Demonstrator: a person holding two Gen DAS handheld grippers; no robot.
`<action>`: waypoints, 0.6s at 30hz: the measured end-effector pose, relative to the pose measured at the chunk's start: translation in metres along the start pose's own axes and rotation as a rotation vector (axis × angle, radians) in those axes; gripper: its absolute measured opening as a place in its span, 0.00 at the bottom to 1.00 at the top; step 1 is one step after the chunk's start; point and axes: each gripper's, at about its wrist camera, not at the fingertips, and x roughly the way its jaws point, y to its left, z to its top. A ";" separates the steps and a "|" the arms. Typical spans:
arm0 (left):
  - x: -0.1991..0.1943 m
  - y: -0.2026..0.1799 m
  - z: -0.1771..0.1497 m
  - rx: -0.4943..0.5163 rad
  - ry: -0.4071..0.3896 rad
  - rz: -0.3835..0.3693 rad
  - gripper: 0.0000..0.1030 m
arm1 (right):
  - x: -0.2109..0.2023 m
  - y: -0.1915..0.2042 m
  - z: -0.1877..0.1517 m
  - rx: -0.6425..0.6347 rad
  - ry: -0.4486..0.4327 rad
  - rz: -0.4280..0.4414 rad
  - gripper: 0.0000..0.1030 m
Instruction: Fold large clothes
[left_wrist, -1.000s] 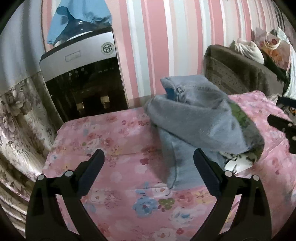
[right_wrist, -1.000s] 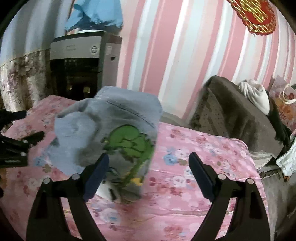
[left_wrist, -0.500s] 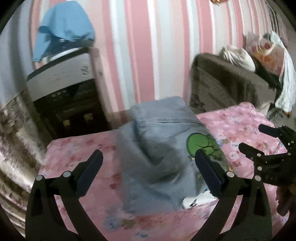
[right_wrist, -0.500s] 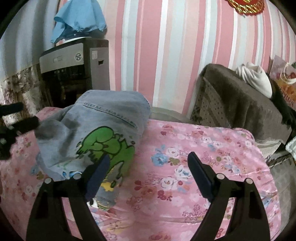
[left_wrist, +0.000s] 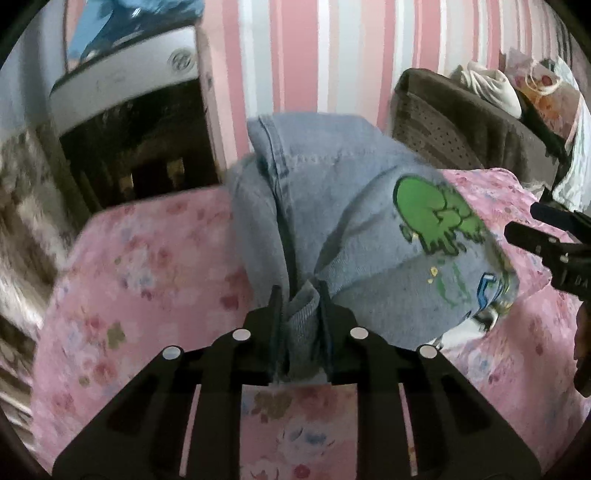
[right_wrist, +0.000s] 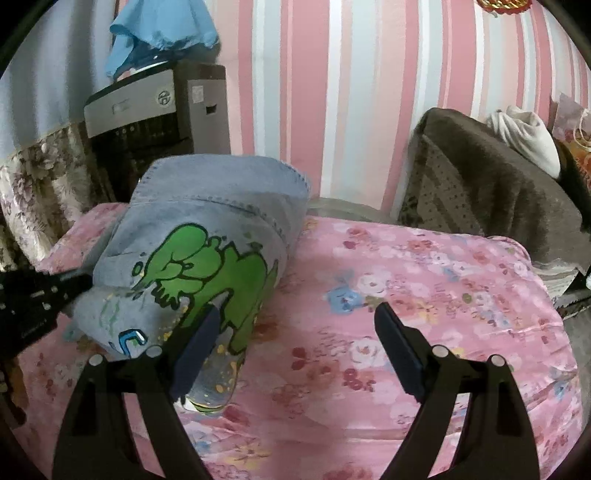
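A light blue denim garment with a green cartoon print lies bunched on the pink floral bed cover. My left gripper is shut on a fold of the garment's near edge. In the right wrist view the garment lies at the left. My right gripper is open and empty just right of the garment, its left finger in front of the printed part. The left gripper shows at that view's left edge, and the right gripper at the left wrist view's right edge.
A grey and black water dispenser with a blue cloth on top stands behind the bed on the left. A brown sofa with a white bundle stands at the right. A striped pink wall is behind.
My left gripper has moved in and closed on the garment's near fold. My right gripper has stayed open and come a little closer to the garment.
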 end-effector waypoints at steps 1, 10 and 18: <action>0.006 0.002 -0.007 -0.002 0.011 -0.005 0.18 | 0.002 0.003 -0.003 -0.009 0.008 -0.003 0.83; -0.002 0.013 -0.003 -0.065 -0.031 -0.008 0.41 | -0.007 -0.013 -0.005 0.075 -0.019 0.004 0.83; -0.024 0.025 0.022 -0.129 -0.079 0.037 0.90 | -0.008 -0.010 -0.001 0.106 -0.032 0.043 0.84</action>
